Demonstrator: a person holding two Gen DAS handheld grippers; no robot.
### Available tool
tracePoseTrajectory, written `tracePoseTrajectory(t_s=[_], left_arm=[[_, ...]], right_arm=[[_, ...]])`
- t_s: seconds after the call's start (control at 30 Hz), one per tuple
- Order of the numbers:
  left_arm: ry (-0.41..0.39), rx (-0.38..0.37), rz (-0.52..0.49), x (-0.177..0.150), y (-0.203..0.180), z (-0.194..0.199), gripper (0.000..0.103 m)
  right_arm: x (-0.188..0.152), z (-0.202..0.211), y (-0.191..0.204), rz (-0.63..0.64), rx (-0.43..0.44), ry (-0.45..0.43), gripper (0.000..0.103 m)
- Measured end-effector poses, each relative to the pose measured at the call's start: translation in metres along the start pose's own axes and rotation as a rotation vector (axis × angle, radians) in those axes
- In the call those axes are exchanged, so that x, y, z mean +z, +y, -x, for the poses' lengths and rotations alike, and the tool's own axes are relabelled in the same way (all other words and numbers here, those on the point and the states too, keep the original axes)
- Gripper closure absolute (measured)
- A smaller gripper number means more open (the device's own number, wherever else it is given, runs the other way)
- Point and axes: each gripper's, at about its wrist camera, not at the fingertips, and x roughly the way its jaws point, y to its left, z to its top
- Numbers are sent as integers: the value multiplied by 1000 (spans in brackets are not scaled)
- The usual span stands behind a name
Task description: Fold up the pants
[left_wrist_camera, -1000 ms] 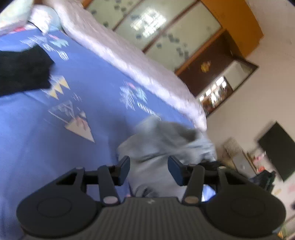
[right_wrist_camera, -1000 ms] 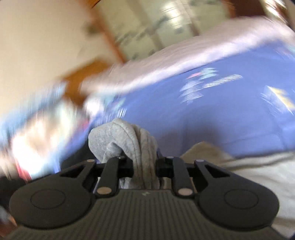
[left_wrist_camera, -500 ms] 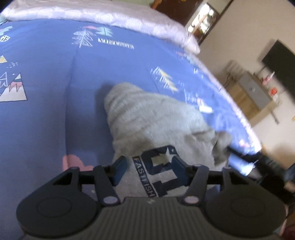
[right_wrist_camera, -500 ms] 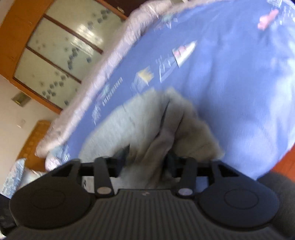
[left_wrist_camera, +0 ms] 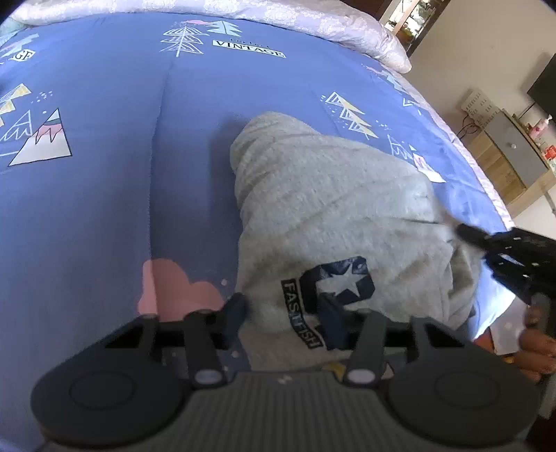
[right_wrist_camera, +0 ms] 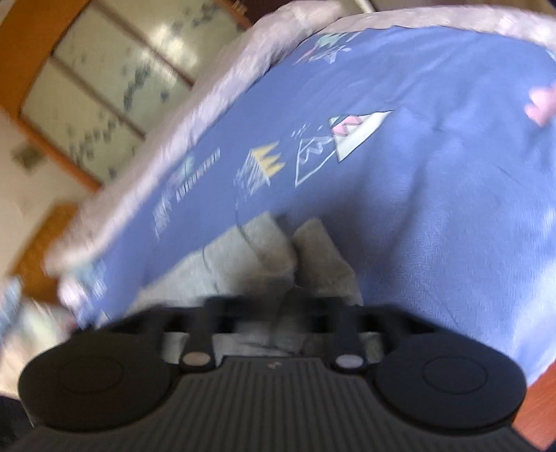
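Note:
The grey sweatpants (left_wrist_camera: 333, 222) lie bunched on the blue patterned bedspread (left_wrist_camera: 104, 194), with a navy star logo facing up. My left gripper (left_wrist_camera: 283, 318) is open, its fingers straddling the near edge of the pants by the logo. The other gripper shows at the right edge of the left wrist view (left_wrist_camera: 514, 257), at the far side of the pants. In the right wrist view the pants (right_wrist_camera: 278, 257) sit between the fingers of my right gripper (right_wrist_camera: 274, 313). The view is blurred and the jaw gap is hard to read.
A pale quilted border (left_wrist_camera: 312, 17) runs along the far edge of the bed. A wooden cabinet with a grey unit (left_wrist_camera: 510, 153) stands right of the bed. A wardrobe with frosted panels (right_wrist_camera: 104, 97) stands beyond the bed in the right wrist view.
Both grippers have swung down toward the bed. The pants, held up and bunched a second ago, now lie on the bedspread. The left gripper has closed in on the logo edge.

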Motion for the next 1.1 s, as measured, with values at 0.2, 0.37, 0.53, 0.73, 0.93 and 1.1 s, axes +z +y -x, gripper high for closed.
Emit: tracePoseTrajectory(t_s=[0.2,0.37,0.53,0.73,0.93,1.1], left_arm=[[-33,-52,-14,2,1,12,70],[43,8,-34,-5,-1,-8,64],[-36,-67,10,9,9,21,65],[-133,-108,-78,47,-26,36,67],[-65,20,-187,62,-53,-24,62],[-20,100,-139,73,-37,-70,45]], right_arm=[[-14,77,4,52,1,-204,87],[-53,51,-44,-103,-194,-38,57],[-33,93,-28,-21,-202,-281,54],[-29,67,23,233,-67,-222,64],[-32,9,13,272,-93,-73,64],[-26,-20,-20,149,-62,-30,68]])
